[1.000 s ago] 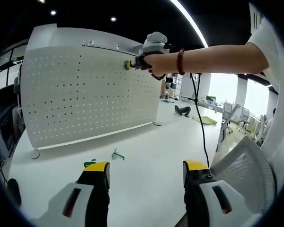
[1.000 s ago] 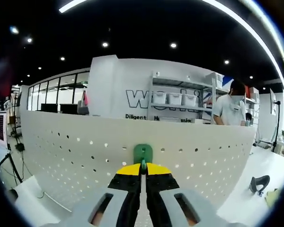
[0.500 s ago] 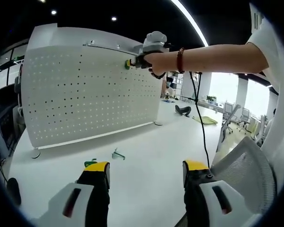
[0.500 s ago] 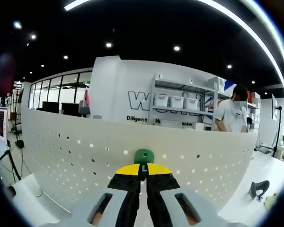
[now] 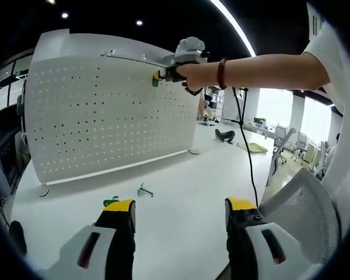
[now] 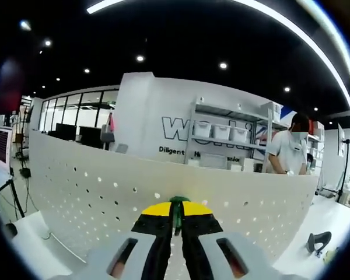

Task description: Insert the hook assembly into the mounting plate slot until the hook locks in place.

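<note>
The right gripper [image 6: 175, 219] has its jaws closed on the green hook [image 6: 176, 211], holding it against the upper part of the white pegboard plate [image 6: 93, 198]; in the left gripper view the same gripper [image 5: 163, 74] sits high on the board near its top edge, with the person's hand [image 5: 189, 74] behind it. The insertion looks underway but not finished: the hook is at the plate, yet whether its tabs have entered a slot, let alone locked, cannot be judged, since the yellow jaw tips cover nearly all of it. The left gripper [image 5: 179, 221] hangs wide open with nothing in it, low over the white table [image 5: 181, 181]. Two small spare hooks [image 5: 144, 191] lie on the table below the board, one partly cut off by the left jaw tip, probably green but too small to tell.
</note>
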The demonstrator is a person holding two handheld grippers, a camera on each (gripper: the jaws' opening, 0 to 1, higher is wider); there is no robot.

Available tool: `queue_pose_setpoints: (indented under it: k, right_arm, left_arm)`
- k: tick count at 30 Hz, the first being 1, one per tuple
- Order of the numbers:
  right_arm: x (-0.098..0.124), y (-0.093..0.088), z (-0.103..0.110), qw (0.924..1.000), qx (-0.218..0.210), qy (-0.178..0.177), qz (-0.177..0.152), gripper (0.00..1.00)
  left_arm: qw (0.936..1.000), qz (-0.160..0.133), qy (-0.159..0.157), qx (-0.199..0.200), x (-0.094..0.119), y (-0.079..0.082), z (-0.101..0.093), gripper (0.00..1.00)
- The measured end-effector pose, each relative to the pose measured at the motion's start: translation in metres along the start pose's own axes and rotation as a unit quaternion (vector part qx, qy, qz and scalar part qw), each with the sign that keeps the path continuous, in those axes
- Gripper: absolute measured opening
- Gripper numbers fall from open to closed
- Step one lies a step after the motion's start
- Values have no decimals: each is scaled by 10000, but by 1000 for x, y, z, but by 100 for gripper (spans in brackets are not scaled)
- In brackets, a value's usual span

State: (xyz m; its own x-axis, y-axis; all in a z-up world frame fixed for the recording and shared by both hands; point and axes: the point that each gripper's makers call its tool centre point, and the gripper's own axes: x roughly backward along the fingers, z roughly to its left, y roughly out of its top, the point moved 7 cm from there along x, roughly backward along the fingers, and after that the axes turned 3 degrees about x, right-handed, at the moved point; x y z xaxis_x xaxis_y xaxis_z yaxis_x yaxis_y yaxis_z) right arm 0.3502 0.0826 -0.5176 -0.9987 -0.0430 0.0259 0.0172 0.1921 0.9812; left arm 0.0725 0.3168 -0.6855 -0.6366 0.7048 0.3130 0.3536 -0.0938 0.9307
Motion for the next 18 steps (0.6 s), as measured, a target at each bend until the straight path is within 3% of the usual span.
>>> queue_pose_setpoints:
  k: [18]
  right_arm:
    - [6,-2,3,9997,-92,242,-8,17]
  left_arm:
    - [10000,25,-34,-49,0,2,-2,64]
